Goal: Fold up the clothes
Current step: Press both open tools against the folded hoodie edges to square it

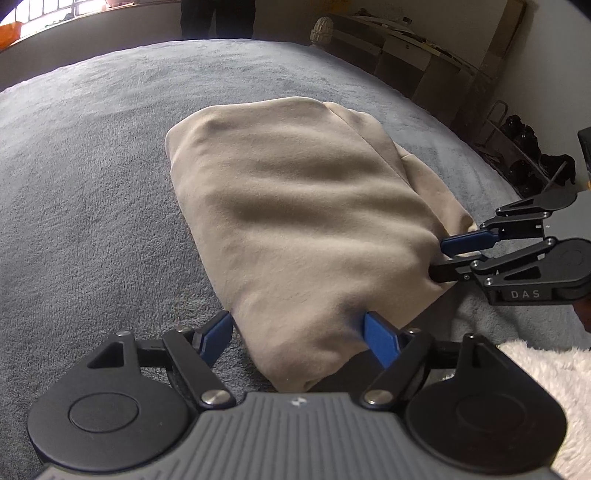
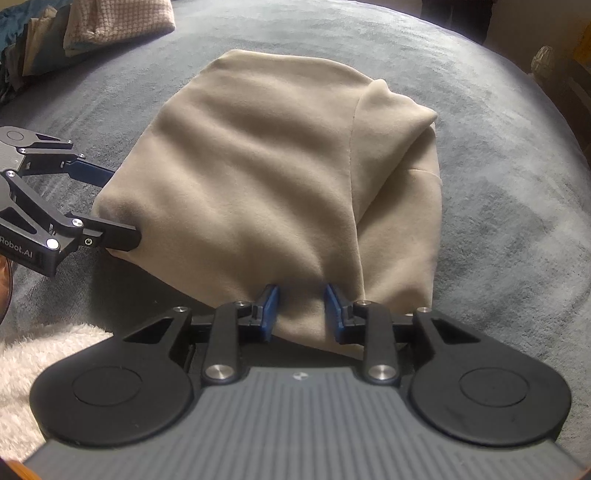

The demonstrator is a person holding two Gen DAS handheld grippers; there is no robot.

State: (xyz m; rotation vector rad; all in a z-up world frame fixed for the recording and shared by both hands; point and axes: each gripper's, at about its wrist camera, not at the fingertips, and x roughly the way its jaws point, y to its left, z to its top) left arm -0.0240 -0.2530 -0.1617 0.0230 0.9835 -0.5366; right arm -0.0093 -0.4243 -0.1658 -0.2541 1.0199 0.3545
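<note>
- Beige garment (image 2: pixel 258 177), folded, lies on grey blanket (image 2: pixel 498 184).
- L gripper (image 1: pixel 299 332): fingers spread wide round near-left corner.
- R gripper (image 2: pixel 301 308): fingers part-spread, near-edge fabric between, grip unclear.

Left claw (image 1: pixel 299 332) open astride beige garment (image 1: pixel 295 221) corner; grey blanket (image 1: pixel 92 184) beneath.

Clothes pile (image 2: pixel 55 33) cut off by frame edge, contents unclear.
</note>
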